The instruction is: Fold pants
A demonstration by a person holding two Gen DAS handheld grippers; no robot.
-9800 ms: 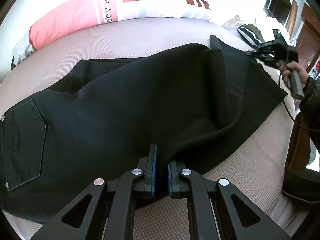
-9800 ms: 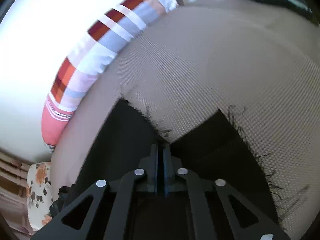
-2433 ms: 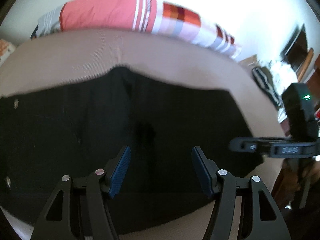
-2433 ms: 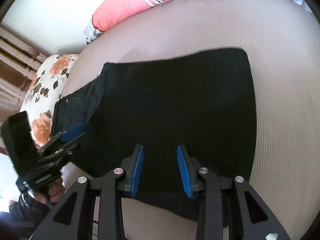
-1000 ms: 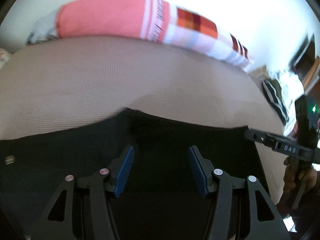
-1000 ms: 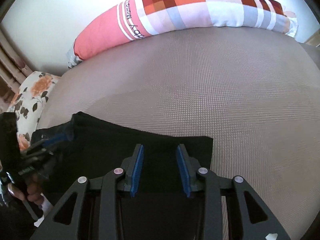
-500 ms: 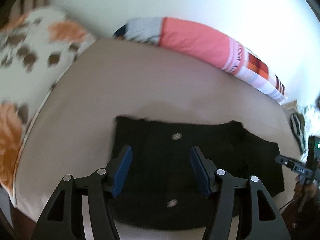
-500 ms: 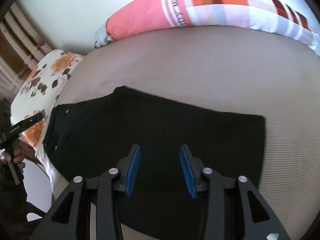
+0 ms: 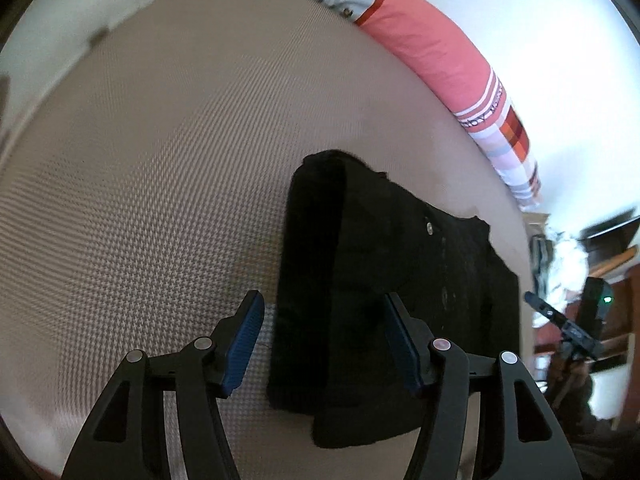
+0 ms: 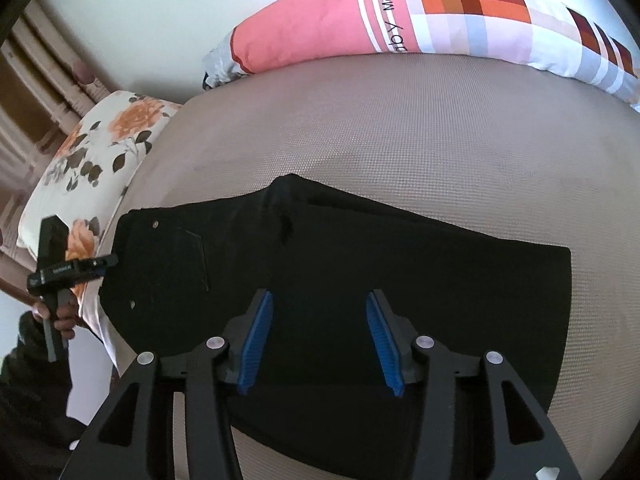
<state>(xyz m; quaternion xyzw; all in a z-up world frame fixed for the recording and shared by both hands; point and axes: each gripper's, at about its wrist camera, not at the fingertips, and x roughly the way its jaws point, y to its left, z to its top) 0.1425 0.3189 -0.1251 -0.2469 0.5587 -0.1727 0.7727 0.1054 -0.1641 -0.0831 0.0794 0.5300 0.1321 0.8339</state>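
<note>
Folded black pants (image 10: 400, 272) on the mattress (image 10: 400, 128). My left gripper (image 9: 324, 344) straddles their waist end, jaws apart; my right gripper (image 10: 318, 340), just opening, hovers empty above them.

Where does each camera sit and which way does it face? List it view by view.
Left wrist: on the left gripper, aimed down at the waist end of the black pants; its open jaws show.
Right wrist: on the right gripper, aimed down at the pants' middle; open jaws and a hand show.
Shared: pants, tan mattress, pink pillow, each other's gripper.
</note>
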